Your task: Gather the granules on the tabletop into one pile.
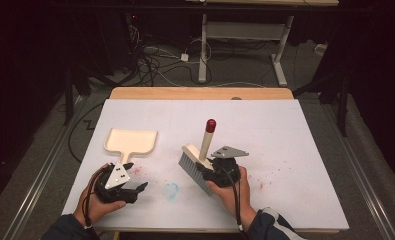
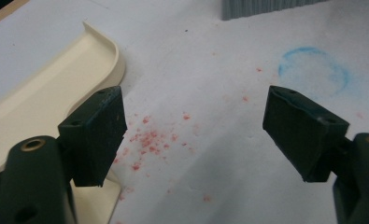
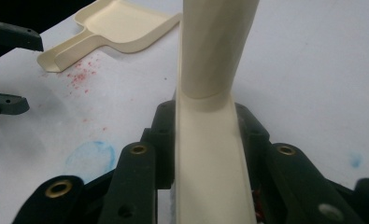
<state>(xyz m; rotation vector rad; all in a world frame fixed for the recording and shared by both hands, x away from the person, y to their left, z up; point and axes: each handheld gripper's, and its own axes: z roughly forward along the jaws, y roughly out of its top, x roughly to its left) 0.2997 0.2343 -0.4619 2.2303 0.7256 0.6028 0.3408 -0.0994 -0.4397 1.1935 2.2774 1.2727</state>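
Observation:
A cream hand brush (image 1: pixel 203 145) with grey bristles (image 1: pixel 191 168) and a red-tipped handle stands tilted on the white table cover. My right gripper (image 1: pixel 211 172) is shut on the brush's cream back (image 3: pixel 205 154), with a black jaw pressed on each side of it. A cream dustpan (image 1: pixel 131 141) lies flat at the left, its short handle pointing at my left gripper (image 1: pixel 136 176). The left gripper (image 2: pixel 196 135) is open and holds nothing, hovering over red crumbs (image 2: pixel 147 140) beside the dustpan (image 2: pixel 46 93).
A blue chalky smudge (image 1: pixel 171 190) marks the cover between the two grippers. More red specks (image 1: pixel 270 175) are scattered to the right of the brush. The table's wooden far edge (image 1: pixel 200 93) borders dark floor with cables.

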